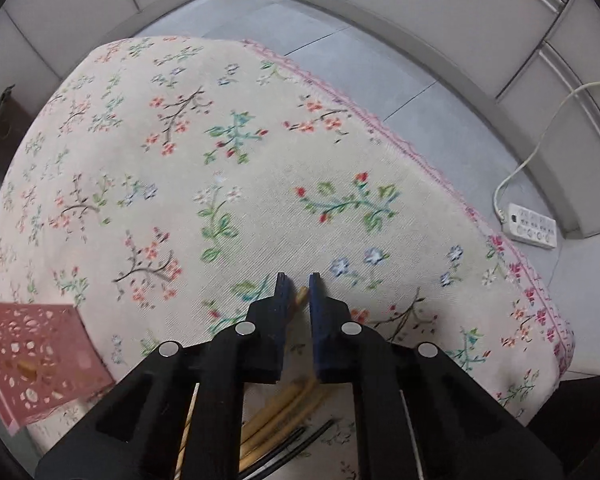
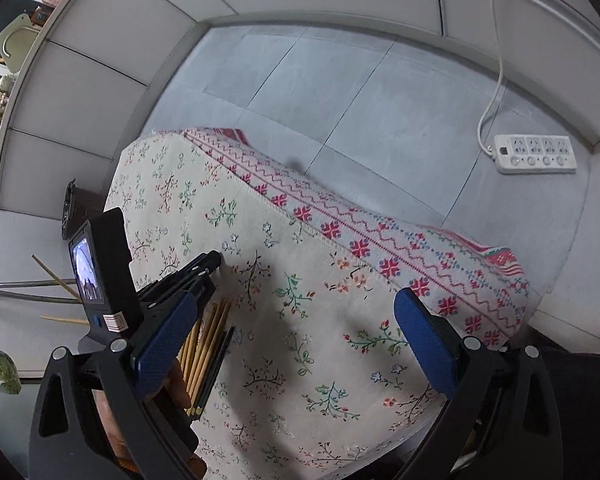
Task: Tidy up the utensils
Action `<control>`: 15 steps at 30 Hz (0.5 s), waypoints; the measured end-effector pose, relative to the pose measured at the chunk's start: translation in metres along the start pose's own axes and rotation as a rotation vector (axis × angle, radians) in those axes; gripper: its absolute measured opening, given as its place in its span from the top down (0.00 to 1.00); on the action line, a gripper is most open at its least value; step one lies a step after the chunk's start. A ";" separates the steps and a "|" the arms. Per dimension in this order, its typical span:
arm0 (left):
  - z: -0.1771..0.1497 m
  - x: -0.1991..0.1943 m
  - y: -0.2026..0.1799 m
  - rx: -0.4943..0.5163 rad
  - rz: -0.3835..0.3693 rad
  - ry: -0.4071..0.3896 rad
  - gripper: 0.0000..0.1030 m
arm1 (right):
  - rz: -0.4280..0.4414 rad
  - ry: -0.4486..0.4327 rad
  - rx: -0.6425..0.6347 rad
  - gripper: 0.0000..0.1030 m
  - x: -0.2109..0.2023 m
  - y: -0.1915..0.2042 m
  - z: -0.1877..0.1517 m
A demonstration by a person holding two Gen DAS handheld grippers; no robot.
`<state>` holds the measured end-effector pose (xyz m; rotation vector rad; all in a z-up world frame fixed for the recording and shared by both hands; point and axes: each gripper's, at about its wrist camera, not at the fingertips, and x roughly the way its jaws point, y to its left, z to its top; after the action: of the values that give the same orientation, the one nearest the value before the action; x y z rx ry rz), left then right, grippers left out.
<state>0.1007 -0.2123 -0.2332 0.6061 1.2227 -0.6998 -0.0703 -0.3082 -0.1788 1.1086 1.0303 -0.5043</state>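
My left gripper [image 1: 298,284] is shut on a wooden chopstick [image 1: 301,295], held low over the floral tablecloth [image 1: 220,168]. More wooden and black chopsticks [image 1: 284,412] lie in a heap under it near the table's near edge. A pink perforated basket [image 1: 32,360] stands at the left. In the right wrist view my right gripper [image 2: 296,340] is open and empty above the cloth [image 2: 300,280]. The left gripper [image 2: 204,268] shows at the left there, above the chopstick heap [image 2: 208,344].
The table's right edge drops to a grey tiled floor [image 1: 380,72]. A white power strip [image 2: 534,154] with its cord lies on the floor by the wall. Loose chopsticks [image 2: 56,276] lie on the floor at the left, near a green object [image 2: 0,372].
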 end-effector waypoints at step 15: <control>-0.106 -0.178 0.070 -0.231 0.015 -0.379 0.91 | -0.013 0.163 -0.082 0.19 0.061 0.039 -0.029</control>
<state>0.0541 -0.0605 -0.0822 0.2737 0.9273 -0.6165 -0.0237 -0.2574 -0.2152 1.0832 1.1902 -0.3832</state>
